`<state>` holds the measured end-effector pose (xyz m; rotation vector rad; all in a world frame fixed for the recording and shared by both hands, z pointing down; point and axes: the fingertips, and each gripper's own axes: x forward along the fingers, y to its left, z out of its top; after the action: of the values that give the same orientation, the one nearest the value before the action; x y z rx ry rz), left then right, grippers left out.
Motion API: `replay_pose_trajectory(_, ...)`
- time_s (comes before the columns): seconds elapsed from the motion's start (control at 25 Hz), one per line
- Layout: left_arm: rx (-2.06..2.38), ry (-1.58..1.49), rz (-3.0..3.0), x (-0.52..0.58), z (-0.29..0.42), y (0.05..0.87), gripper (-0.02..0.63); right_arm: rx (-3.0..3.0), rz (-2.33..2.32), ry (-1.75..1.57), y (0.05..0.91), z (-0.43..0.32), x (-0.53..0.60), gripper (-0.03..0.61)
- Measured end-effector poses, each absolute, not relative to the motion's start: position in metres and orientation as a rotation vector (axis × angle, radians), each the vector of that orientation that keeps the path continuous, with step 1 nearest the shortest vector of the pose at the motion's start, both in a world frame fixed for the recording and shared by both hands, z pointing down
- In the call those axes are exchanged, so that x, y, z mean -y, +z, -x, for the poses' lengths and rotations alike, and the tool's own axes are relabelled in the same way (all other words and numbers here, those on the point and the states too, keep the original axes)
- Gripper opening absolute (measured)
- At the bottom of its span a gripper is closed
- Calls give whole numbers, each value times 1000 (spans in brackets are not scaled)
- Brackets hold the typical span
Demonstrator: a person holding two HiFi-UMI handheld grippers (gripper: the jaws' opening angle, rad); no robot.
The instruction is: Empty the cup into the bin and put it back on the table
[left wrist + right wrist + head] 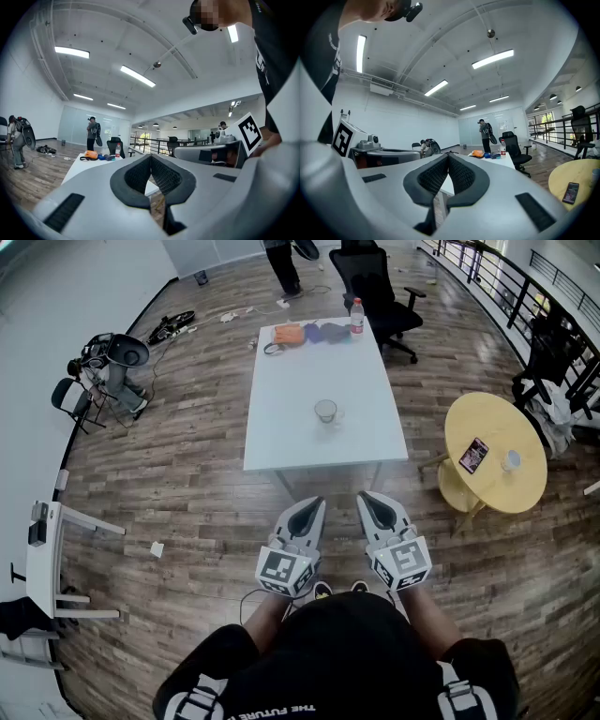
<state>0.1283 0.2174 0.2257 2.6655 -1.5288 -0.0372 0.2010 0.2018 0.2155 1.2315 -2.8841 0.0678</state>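
A clear glass cup (326,412) stands near the front of the white table (281,427) in the head view. My left gripper (312,504) and right gripper (367,498) are held side by side, level, short of the table's near edge and well apart from the cup. Both are shut with nothing between the jaws. In the left gripper view the left gripper (151,156) has its dark pads (136,176) meeting at the tip; in the right gripper view the right gripper (448,157) looks the same. The cup is hidden behind the jaws in both gripper views. I see no bin.
An orange item (288,334), dark cloth and a water bottle (356,315) lie at the table's far end. A black office chair (380,287) stands behind it. A round yellow table (495,451) with a phone (473,455) sits at the right. A person (281,263) stands at the back.
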Motion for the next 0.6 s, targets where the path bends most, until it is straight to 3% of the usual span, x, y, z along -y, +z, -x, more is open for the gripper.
replay_pose_trajectory(0.6, 1511, -48, -2670, -213, -120, 226, 21, 2883, -1236, 75, 216, -194, -192, 17)
